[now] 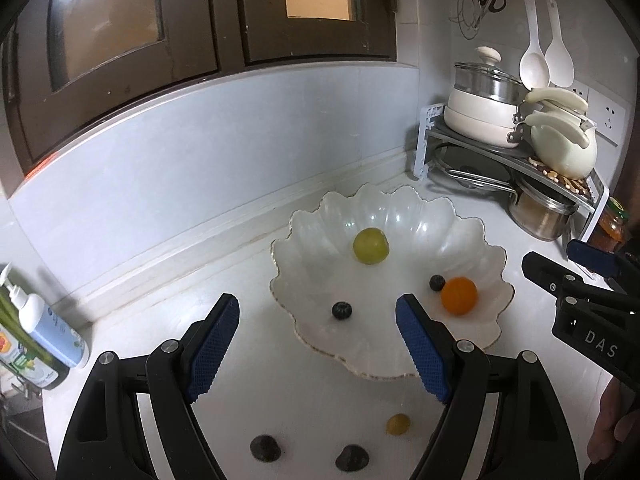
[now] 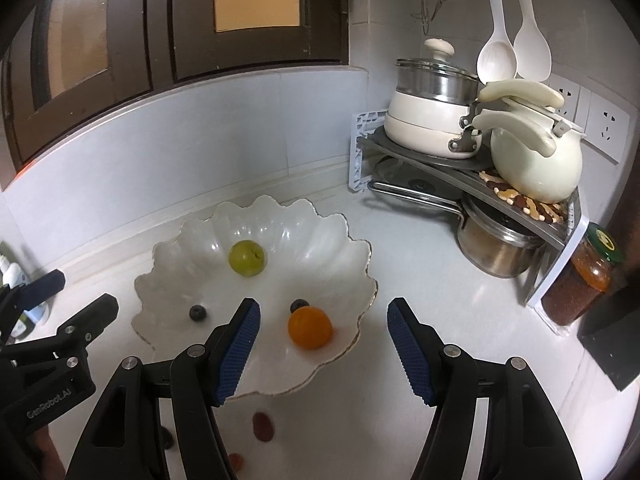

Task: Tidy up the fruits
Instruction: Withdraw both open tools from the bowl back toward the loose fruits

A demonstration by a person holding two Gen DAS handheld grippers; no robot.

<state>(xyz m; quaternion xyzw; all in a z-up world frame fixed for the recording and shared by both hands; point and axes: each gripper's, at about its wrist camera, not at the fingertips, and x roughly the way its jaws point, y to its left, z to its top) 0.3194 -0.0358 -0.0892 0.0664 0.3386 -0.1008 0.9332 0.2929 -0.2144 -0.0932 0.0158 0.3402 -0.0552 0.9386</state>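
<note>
Home kitchen, stacked pots (image 2: 432, 120), hanging spoons (image 2: 496, 52), likely countertop (image 2: 420, 264)

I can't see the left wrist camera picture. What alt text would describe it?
A white scalloped bowl on a pale kitchen counter holds a green fruit, an orange fruit and two dark berries. The left tongs hover open and empty in front, above more small fruits on the counter.

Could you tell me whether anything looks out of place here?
Yes: several small fruits lie loose on the counter in front of the white bowl, which already holds four pieces. Nothing looks spilled or broken.
</note>
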